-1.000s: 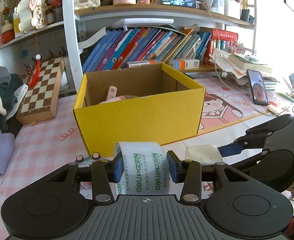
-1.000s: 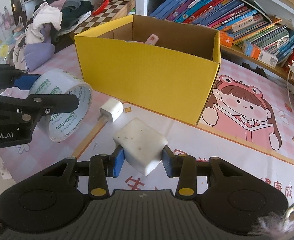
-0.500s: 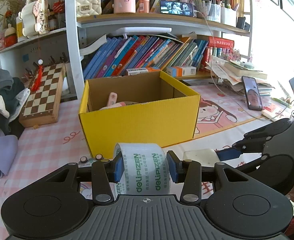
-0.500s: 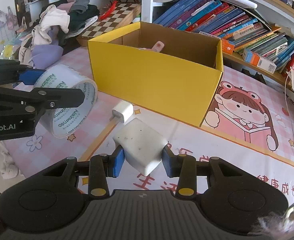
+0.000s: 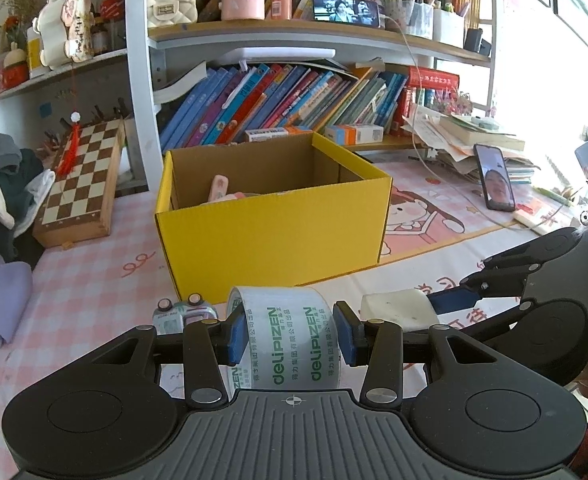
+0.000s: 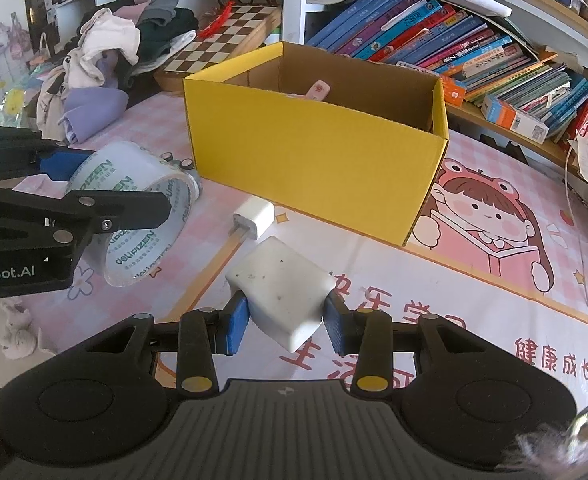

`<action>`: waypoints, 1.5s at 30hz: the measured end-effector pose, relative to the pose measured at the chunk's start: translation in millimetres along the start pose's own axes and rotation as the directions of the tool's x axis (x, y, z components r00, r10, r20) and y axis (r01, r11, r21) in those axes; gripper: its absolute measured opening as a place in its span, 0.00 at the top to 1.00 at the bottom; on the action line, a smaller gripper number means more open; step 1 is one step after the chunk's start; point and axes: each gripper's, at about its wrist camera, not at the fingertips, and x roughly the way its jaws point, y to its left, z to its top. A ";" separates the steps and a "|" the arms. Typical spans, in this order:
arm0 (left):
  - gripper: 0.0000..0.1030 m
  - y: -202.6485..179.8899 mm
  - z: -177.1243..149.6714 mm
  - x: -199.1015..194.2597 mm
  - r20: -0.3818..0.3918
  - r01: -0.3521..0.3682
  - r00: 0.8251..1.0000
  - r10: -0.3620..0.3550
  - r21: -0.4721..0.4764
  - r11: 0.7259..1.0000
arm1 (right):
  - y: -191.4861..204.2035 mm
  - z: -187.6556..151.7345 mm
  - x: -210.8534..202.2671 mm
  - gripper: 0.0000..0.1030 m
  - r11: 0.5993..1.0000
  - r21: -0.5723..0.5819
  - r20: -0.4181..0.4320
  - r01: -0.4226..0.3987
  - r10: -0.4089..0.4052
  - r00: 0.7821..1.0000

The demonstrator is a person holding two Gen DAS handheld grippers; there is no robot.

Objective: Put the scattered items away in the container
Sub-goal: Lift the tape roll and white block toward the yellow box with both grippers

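My left gripper (image 5: 290,338) is shut on a roll of clear tape (image 5: 288,336) printed with green letters, held above the table short of the yellow cardboard box (image 5: 270,236). The tape also shows in the right wrist view (image 6: 134,216). My right gripper (image 6: 286,326) is shut on a white block eraser (image 6: 282,288), also above the table short of the box (image 6: 314,164). The eraser shows in the left wrist view (image 5: 394,308). A pink item (image 5: 218,188) lies inside the box. A white charger plug (image 6: 254,218) and a small toy car (image 5: 184,312) lie on the table before the box.
A chessboard box (image 5: 82,184) and a pile of clothes (image 6: 110,68) lie left of the box. Shelves of books (image 5: 278,100) stand behind it. A phone (image 5: 494,182) leans at the right. A pink cartoon mat (image 6: 494,248) covers the table.
Both grippers have risen and drawn back from the box, each still holding its item. The toy car has come into view below the tape.
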 end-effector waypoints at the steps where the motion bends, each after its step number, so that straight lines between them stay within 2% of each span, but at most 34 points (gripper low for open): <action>1: 0.59 0.4 -0.3 -0.6 0.000 0.000 1.000 0.000 0.000 1.000 | 1.0 0.0 -0.2 0.63 1.000 -0.001 0.000 0.000 0.000 1.000; 19: 0.59 12.9 -0.9 -9.0 0.021 0.000 1.000 0.000 -0.023 1.000 | 11.6 7.0 0.7 0.63 1.000 -0.015 0.006 0.004 -0.004 1.000; 36: 0.59 24.4 20.7 -20.4 0.099 0.016 0.995 -0.009 -0.070 0.997 | -0.9 30.0 -17.7 0.63 1.000 0.022 0.064 0.016 -0.018 0.998; 45: 0.59 34.3 48.9 -28.8 0.187 -0.022 0.982 0.032 -0.055 0.998 | -10.1 48.7 -26.5 0.63 1.000 0.017 0.100 0.006 -0.007 0.995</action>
